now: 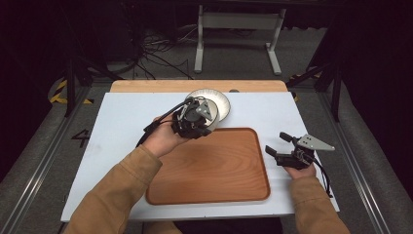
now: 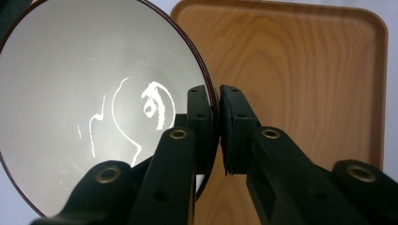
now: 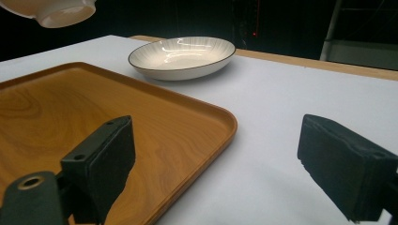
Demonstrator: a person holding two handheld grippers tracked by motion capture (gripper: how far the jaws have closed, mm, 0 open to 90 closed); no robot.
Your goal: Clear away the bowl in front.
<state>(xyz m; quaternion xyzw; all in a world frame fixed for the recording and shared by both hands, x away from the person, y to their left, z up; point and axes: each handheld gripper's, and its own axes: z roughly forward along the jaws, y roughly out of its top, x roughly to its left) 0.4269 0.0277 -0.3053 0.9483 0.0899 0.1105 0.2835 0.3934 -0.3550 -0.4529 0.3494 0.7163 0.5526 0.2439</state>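
Bowl, white inside with a dark rim, hangs in the left gripper, whose fingers are clamped on its rim, one pad inside and one outside. In the high view the left gripper holds it above the worktop, at the far left corner of the wooden tray and just in front of a white plate that rests on the worktop beyond the tray. In the right gripper view the bowl's underside shows at the top left, off the surface, and the plate sits past the tray's far edge. The right gripper lies just right of the tray, its fingers spread wide with nothing between them, over the bare worktop beside the tray's rim. Tan sleeves cover both forearms.
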